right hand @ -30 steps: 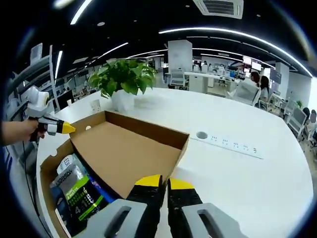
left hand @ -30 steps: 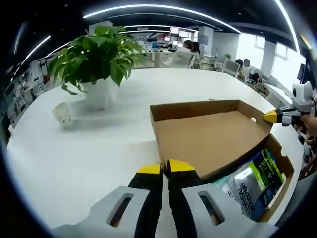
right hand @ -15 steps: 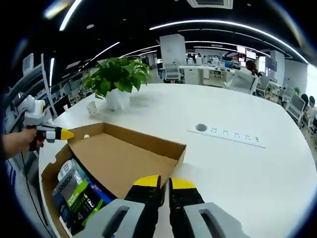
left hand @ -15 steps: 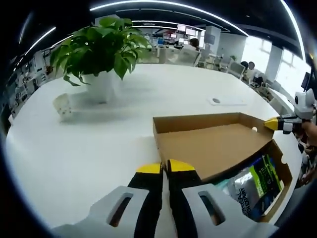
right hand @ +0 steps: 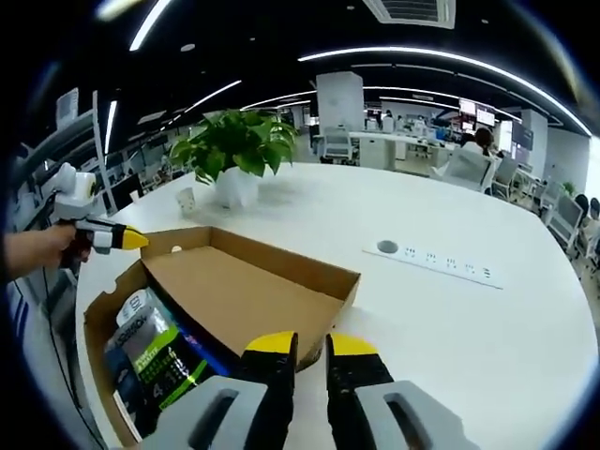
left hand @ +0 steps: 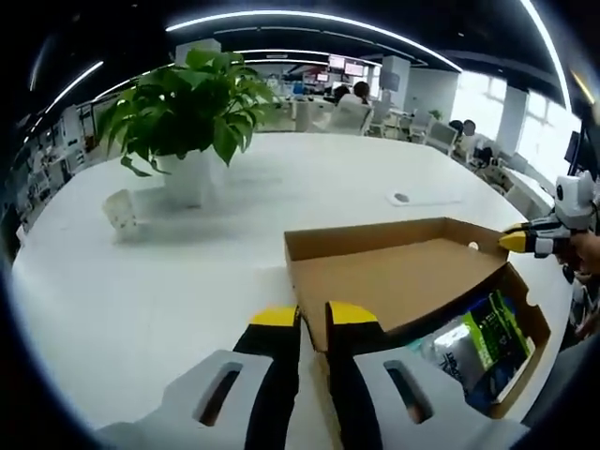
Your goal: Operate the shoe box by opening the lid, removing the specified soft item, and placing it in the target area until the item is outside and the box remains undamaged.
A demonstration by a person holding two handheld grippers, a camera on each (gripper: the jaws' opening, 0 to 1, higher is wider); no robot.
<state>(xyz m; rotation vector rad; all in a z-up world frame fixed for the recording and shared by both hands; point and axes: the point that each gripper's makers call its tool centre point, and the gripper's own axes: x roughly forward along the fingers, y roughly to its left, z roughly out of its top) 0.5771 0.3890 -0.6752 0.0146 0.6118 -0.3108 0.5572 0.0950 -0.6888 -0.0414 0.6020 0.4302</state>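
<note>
A brown cardboard shoe box point(left hand: 530, 328) stands on the white table point(left hand: 141, 281), and its lid point(left hand: 394, 277) lies inside-up over the box's far part. Soft packets in green, black and silver wrap point(left hand: 473, 342) lie in the uncovered part of the box. My left gripper point(left hand: 313, 317) is at the lid's near corner, jaws slightly apart and open. My right gripper point(right hand: 311, 343) stands open at the lid's point(right hand: 248, 295) near edge. The packets point(right hand: 155, 356) sit low on the left in the right gripper view. Each gripper's yellow tip point(left hand: 520, 242) point(right hand: 117, 239) appears in the other view by a lid corner.
A potted green plant point(left hand: 187, 112) point(right hand: 234, 150) and a small white cup point(left hand: 120, 214) point(right hand: 187, 199) stand beyond the box. A white power strip point(right hand: 441, 267) lies on the table to the right. The table edge runs close behind the box. Desks and people fill the background.
Both grippers' jaws, pressed together on the lid's edge before, have parted a little. The lid has dropped lower over the box.
</note>
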